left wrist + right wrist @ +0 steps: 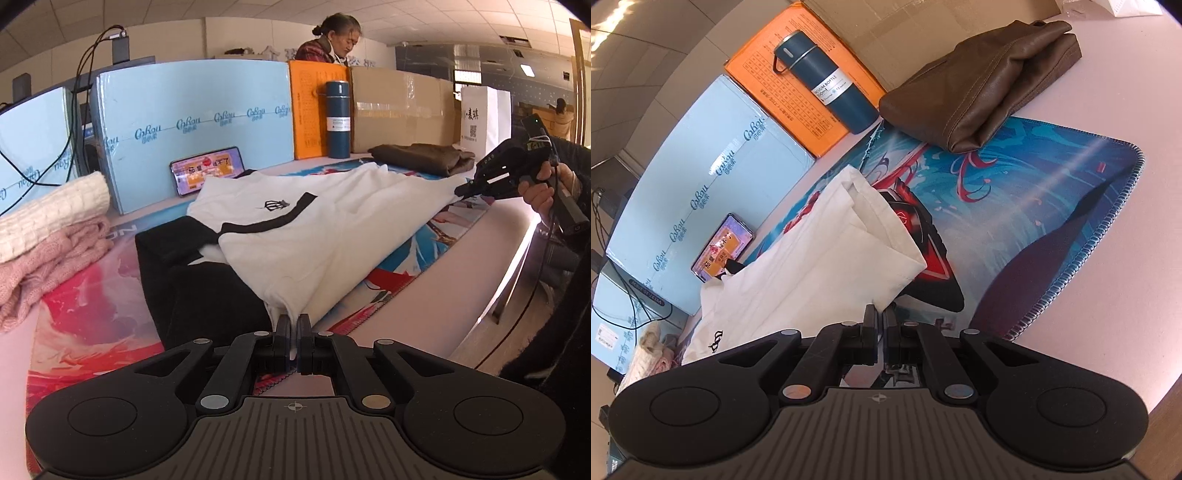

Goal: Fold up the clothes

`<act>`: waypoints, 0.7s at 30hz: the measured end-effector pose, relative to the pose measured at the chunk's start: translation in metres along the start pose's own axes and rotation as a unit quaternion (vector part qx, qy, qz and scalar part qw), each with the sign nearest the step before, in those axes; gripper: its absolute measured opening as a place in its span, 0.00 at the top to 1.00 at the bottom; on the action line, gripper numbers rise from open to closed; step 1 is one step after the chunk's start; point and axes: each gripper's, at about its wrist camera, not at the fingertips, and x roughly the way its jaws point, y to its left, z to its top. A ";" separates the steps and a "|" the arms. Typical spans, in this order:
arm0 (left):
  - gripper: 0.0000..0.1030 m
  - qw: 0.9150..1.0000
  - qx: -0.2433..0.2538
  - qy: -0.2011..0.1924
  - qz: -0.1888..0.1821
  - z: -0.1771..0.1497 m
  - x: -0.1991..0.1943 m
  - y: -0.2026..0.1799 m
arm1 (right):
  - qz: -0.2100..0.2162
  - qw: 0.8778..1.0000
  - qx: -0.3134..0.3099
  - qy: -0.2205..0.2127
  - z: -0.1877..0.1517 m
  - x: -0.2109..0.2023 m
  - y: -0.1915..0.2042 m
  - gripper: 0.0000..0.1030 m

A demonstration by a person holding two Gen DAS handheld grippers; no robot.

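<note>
White cotton shirt (pixel 314 236) w/ black trim, spread on printed mat (pixel 1052 206) mid-table, black sleeve (pixel 173 240) flopped toward left. Left gripper (pixel 293 325) pinching near hem corner, cloth bunched between pressed-together jaws. Right gripper (pixel 880 314) also pressed together; in left-wrist view its tip meets far hem corner w/ fabric drawn taut to it, so apparently nipping that corner, tho own camera shows only shirt edge beside fingers.

Step in hand, prob.: bottom hem gripped at both corners, ready for first fold. Next move calls for lifting both corners together, keeping hem taut & level, carrying it over toward collar, then laying down w/o dragging rest of shirt. Sleeve likely needs tucking in first or after, else sticks out of fold.

Around: cream sweater (pixel 51 214) on pink knit (pixel 48 266), stacked just left of mat. Brown folded garment (pixel 982 77) at far right edge of mat. Phone (pixel 207 170) propped against blue board (pixel 192 122), very near collar. Blue flask (pixel 823 81) upright by orange box (pixel 308 110). Person (pixel 332 40) behind boards, not involved.

In the way: phone & flask close behind collar, easy to knock if fold overshoots. Sweater pile crowds sleeve side.
</note>
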 end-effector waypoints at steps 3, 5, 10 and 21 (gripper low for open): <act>0.78 0.999 -0.007 -0.015 0.027 -0.001 -0.015 0.007 | -0.022 0.999 -0.042 -0.010 -0.005 -0.009 0.008 0.95; 0.56 0.998 -0.020 -0.038 0.048 0.001 -0.024 0.012 | -0.066 0.993 -0.090 -0.050 -0.006 -0.019 0.013 0.85; 0.33 0.991 -0.056 -0.091 0.080 0.024 -0.020 0.018 | -0.086 0.969 -0.186 -0.138 -0.009 -0.034 0.032 0.56; 0.26 0.991 -0.029 -0.115 0.060 0.103 0.017 0.034 | 0.011 0.985 -0.173 0.011 0.005 0.024 0.050 0.37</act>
